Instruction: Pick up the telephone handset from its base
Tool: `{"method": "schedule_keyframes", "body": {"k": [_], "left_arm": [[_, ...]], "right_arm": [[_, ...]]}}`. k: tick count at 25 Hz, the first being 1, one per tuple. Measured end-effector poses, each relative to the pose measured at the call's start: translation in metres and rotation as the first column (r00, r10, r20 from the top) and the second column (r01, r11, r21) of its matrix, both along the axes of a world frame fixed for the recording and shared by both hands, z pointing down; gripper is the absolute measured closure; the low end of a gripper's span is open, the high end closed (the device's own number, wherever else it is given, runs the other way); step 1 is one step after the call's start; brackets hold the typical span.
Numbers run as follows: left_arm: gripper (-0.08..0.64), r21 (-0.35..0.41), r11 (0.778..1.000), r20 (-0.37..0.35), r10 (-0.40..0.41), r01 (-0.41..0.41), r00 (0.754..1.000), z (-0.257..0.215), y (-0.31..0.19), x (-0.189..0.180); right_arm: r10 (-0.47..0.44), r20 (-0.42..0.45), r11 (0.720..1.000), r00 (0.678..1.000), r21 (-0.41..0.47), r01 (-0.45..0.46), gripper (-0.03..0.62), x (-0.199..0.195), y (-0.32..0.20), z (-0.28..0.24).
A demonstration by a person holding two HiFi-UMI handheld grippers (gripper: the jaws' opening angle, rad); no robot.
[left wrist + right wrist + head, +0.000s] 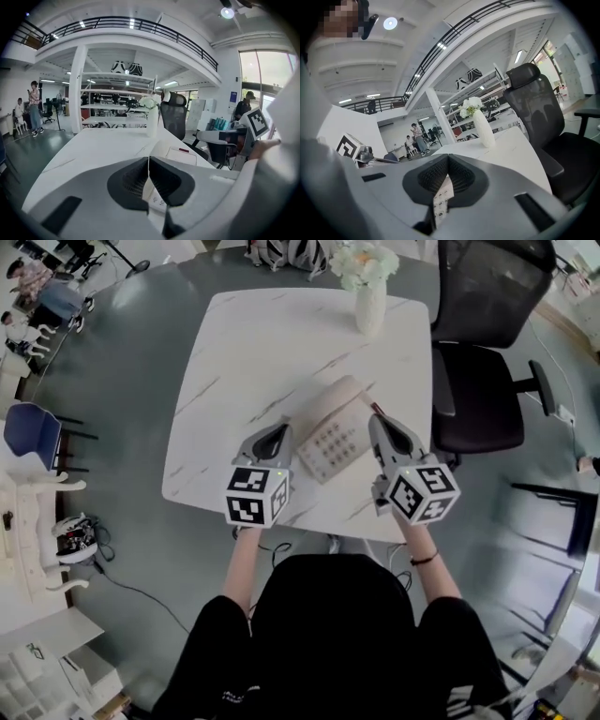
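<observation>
Forearms reach out from a black-clad torso at the bottom of the head view, each hand behind one gripper with a marker cube at its rear. The right wrist wears a dark band (424, 559).

The left gripper (280, 430) sits over the near edge of the table (253, 343), angled forward and down, and its own view shows the jaws pressed together with nothing between them. The right gripper (374, 415) lies nearer level and tilts inward. Its jaws also meet at the tips and pinch nothing.

Between the two grippers, close to both, sits the beige telephone (328, 437), turned at an angle, with its keypad towards the person. The handset (326, 401) lies on the base along the far-left side, touched by neither gripper.

The tabletop is square and white, with faint grey marble veins. Near its far edge stands a white vase (370, 306) of pale flowers (366, 261).

A black office chair (478, 399) is drawn up at the table's right side. A blue chair (33, 432) stands well apart on the left, on the grey floor (141, 352).

The gripper views show an open hall beyond, with white shelving, a railed upper gallery and ceiling lamps. A person (35, 108) stands far off.

Count: two grippers, two marker cubes, one telephone, one vase, one black chair, one blue chair.
</observation>
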State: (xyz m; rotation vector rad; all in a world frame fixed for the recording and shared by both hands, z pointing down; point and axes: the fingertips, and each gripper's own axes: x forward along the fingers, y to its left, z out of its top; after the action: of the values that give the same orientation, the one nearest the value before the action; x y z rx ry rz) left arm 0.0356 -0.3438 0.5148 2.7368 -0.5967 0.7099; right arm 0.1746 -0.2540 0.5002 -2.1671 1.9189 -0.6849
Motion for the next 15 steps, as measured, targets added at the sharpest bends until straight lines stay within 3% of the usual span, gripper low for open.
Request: {"method": "schedule_keyframes", "body": {"k": [6,15], "left_arm": [[0.557,-0.005,0.996,0.055,0.09,-0.09,0.994,0.014,-0.004,0.027],[0.377,-0.022,0.976,0.113,0.216,-0.215,0.97,0.038,-0.005,0.059]], "right_arm": [[0.028,0.0,1.0,1.0,-0.01,-0.028,0.6,0.009,0.003,0.009],[0.061,0.024,0.998,0.998,-0.014,-0.061,0.6,0.016,0.005,0.018]]}}
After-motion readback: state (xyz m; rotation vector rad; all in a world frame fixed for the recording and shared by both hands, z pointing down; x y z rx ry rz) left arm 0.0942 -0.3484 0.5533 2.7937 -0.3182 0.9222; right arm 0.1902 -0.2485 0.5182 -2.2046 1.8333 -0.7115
